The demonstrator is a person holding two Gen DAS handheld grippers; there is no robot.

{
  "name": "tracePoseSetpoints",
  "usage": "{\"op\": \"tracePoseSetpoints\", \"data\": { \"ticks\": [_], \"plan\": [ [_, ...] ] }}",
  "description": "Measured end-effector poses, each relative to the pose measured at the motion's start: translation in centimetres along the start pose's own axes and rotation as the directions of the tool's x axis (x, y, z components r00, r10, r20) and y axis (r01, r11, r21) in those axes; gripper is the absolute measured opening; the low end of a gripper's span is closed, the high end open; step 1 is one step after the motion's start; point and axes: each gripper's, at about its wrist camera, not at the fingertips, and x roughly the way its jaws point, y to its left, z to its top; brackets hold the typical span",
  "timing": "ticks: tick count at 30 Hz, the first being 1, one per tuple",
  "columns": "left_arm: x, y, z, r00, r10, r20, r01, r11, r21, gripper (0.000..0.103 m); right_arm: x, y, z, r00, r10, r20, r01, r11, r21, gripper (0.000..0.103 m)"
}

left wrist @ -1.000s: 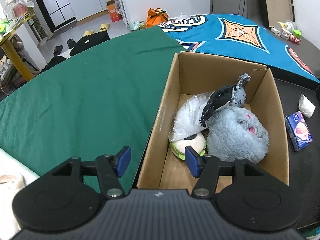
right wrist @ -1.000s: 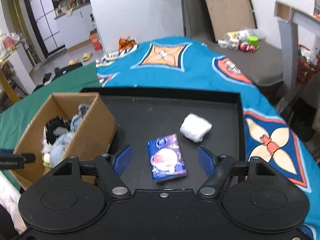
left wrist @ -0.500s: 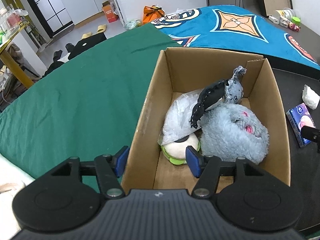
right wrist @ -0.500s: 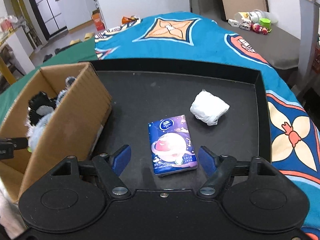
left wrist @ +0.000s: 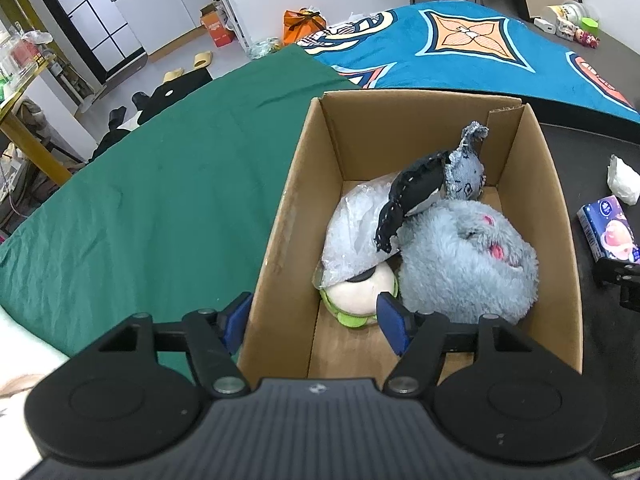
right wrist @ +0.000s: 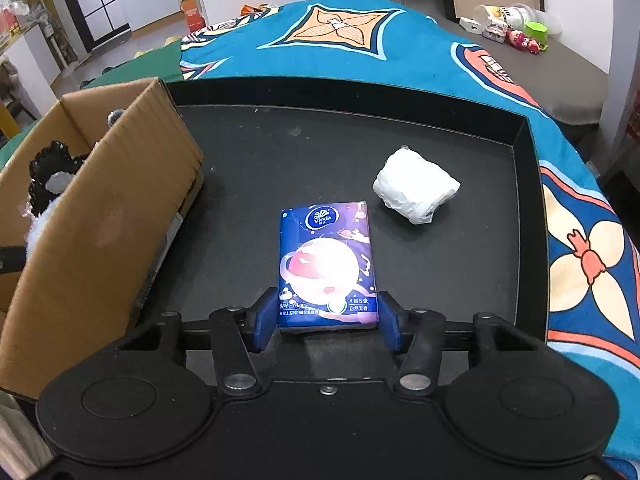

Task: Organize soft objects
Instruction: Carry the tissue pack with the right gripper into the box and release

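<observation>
A cardboard box (left wrist: 524, 168) (right wrist: 100, 216) holds a fluffy grey-blue plush (left wrist: 468, 256), a dark denim toy (left wrist: 432, 184), a clear plastic bag (left wrist: 356, 232) and a cream-and-green plush (left wrist: 360, 296). My left gripper (left wrist: 312, 316) is open and empty, straddling the box's near left wall. On the black tray (right wrist: 524, 132) lie a blue tissue pack (right wrist: 326, 264) (left wrist: 608, 232) and a white soft wad (right wrist: 416, 190) (left wrist: 622, 176). My right gripper (right wrist: 326, 320) has its jaws around the near end of the tissue pack, pads touching or nearly touching its sides.
The tray rests on a blue patterned blanket (right wrist: 360, 44). A green cloth (left wrist: 160, 184) covers the surface left of the box. Small toys and containers (right wrist: 508, 24) stand on a grey surface at the far right.
My right gripper moved forward and down onto the tissue pack and narrowed its jaws around it. My left gripper shifted right, over the box's left wall.
</observation>
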Motion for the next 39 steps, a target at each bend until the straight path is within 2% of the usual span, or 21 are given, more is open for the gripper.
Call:
{"op": "tracePoseSetpoints", "data": {
  "ticks": [14,20,31,37,39],
  "plan": [
    [-0.6,1.2,-0.2,1.000,0.010,0.000,-0.010,1.000,-0.009,0.066,-3.8,0.4,1.2,0.995,0.032,0.093,-0.036,0.998,0.052,0.050],
    [-1.1,1.9,-0.3,1.000,-0.010,0.007,0.011,0.999,-0.031,0.066,-5.8,1.2,1.9,0.987,0.041,0.153,-0.051,0.997,0.062,0.050],
    [-1.6,3.7,-0.7,0.998,-0.052,0.031,0.054,0.995,-0.086,0.065,-8.6,3.5,2.9,0.967,0.094,0.238,-0.102,0.995,0.021,0.050],
    [-1.8,4.8,-1.3,0.995,-0.088,0.049,0.093,0.990,-0.110,0.061,-9.8,5.7,3.5,0.951,0.145,0.274,-0.143,0.989,-0.027,0.050],
    [-1.9,5.3,-1.5,0.993,-0.103,0.053,0.109,0.987,-0.118,0.055,-10.2,6.7,3.8,0.947,0.164,0.277,-0.157,0.986,-0.048,0.051]
  ]
}}
